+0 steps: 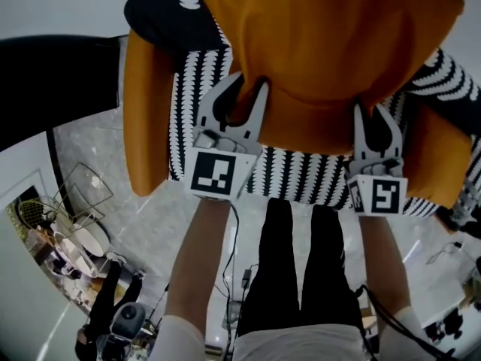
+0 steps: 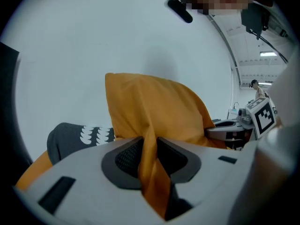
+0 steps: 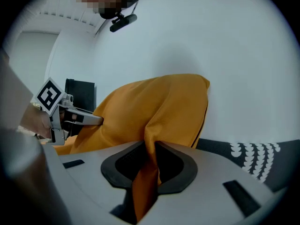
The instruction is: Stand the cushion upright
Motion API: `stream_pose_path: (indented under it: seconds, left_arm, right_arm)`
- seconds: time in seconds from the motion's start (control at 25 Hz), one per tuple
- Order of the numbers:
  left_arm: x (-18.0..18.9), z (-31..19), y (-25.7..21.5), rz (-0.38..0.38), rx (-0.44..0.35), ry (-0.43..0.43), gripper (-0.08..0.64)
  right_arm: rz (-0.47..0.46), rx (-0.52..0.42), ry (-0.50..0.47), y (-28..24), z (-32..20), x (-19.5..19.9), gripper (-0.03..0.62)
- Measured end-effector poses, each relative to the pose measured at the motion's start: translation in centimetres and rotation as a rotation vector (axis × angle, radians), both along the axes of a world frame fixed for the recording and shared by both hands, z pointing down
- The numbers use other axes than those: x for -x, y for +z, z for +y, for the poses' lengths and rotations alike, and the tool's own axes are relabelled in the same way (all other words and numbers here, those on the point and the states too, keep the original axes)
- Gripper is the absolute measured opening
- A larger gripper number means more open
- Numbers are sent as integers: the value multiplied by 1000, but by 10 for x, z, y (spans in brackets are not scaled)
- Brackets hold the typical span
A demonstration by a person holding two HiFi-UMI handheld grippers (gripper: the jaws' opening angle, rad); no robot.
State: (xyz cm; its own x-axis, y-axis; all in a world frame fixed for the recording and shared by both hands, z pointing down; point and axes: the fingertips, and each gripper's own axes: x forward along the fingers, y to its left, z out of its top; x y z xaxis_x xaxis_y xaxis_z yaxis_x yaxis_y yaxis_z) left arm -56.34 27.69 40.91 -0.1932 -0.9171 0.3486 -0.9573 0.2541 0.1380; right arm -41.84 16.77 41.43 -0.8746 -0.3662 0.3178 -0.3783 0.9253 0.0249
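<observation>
Black-trousered legs (image 1: 293, 262) and two bare forearms fill the foreground. Each hand carries a grey plastic tool topped by a square-marker cube. The left gripper (image 1: 244, 96) and the right gripper (image 1: 372, 122) are both clamped on pinched folds of the cushion (image 1: 331, 43). The fabric is smooth, mustard-orange and slightly glossy, and it bunches into a ridge between each pair of dark ribbed pads.

The cushion hangs from its lower edge above the seat of an armchair (image 1: 146, 111). The chair's rounded arms are the same orange. A black cover printed with rows of white scallops (image 1: 301, 171) drapes the seat.

In both gripper views the cushion rises as a soft, creased slab against a plain white wall (image 2: 93, 41).

The floor (image 1: 98, 149) is pale and marble-veined, and a wire-frame stand (image 1: 83, 194) sits at the left. Cluttered gear along the lower corners is too small to identify. The cushion's top edge is cut off in the head view.
</observation>
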Motion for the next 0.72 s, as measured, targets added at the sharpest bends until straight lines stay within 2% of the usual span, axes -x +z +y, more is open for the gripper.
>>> stream_pose_path:
  seconds: [0.16,0.32,0.52,0.72]
  left_arm:
    - [21,-5,31,67,25,-19,107]
    - [11,-11,52,124,90,-42,114]
    - [8,3,95,132,226,-21,186]
    - [30,32,122,176,240,-75,237]
  right_arm:
    - [62,55,0,32,-6,17,89]
    - [119,112,-9,48,-11,4,94]
    - [203,195,-1,91,-5,-7,174]
    - [242,249,-27,117,11,8,224]
